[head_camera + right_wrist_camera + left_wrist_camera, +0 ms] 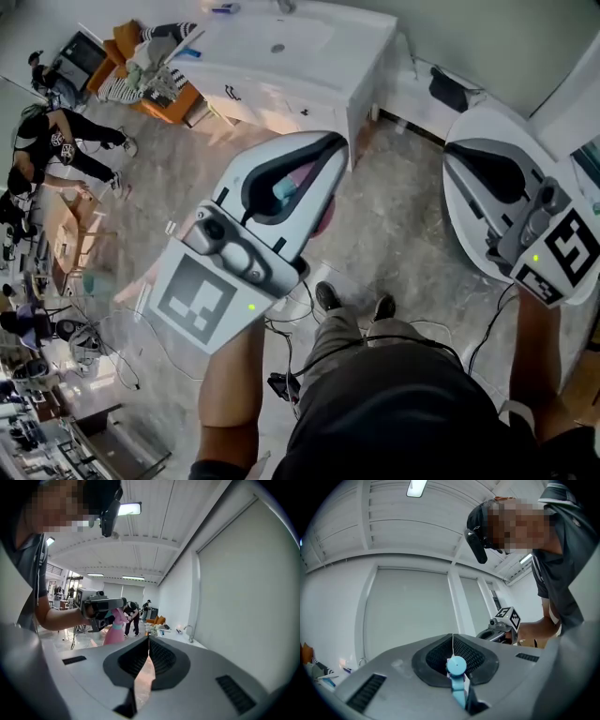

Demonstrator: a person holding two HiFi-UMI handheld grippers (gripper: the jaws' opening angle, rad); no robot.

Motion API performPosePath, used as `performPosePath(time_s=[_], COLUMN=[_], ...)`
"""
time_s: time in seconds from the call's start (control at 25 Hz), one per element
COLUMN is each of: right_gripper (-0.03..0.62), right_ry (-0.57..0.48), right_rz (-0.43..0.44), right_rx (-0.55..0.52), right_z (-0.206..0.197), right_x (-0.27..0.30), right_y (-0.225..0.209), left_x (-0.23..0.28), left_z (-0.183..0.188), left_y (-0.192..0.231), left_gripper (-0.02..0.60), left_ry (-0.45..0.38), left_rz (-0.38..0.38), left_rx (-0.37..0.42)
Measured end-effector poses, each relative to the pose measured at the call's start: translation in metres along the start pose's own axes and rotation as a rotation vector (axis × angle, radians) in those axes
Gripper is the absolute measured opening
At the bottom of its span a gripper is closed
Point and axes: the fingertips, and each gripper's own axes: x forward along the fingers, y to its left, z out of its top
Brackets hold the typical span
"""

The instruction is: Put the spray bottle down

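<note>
Both jaws, left gripper [453, 638]: pinching the spray bottle [456, 666] by its blue head, so the pink body hangs free.
Right gripper [148, 638]: pressed together, empty, held aside, likely unneeded.
Spray bottle: in the air over the floor [394, 225], counter [309, 56] ahead.

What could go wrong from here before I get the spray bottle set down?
1. The left tongs pinch the spray bottle only at its blue head, and the pink body hangs over the floor. It may swing or slip out.
2. Cables lie around the person's feet, so a step toward the white counter could snag them.
</note>
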Motion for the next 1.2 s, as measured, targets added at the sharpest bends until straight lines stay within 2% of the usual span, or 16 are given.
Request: performPosePath(time_s=[0.28, 0.44, 0.64, 0.84, 1.2], right_gripper=[0.009, 0.009, 0.009, 0.009, 0.009], right_ry=[0.021, 0.042, 0.058, 0.055, 0.021], right_rz=[-0.052, -0.11, -0.147, -0.134, -0.054], right_rx=[0.027, 0.017, 0.022, 0.032, 0.036], right_z=[0.008, 0.02, 0.021, 0.014, 0.0], right_x=[0.052, 0.068, 0.069, 0.072, 0.066], right_y=[0.003, -0.002, -0.014, -0.039, -0.096], left_x=[-0.023, -0.023, -0.009, 0.016, 0.071], left_z=[-0.008, -0.006, -0.01, -0.017, -0.027], left_y=[0.051, 0.076, 0.084, 0.091, 0.093], left_gripper=[0.009, 0.009, 0.009, 0.009, 0.009], left_ry=[0.013, -0.015, -0.028, -0.012, 0.014], left_rz=[-0.037, -0.084, -0.113, -0.101, -0.018], left_rx=[0.021, 0.016, -0.005, -0.012, -0.004])
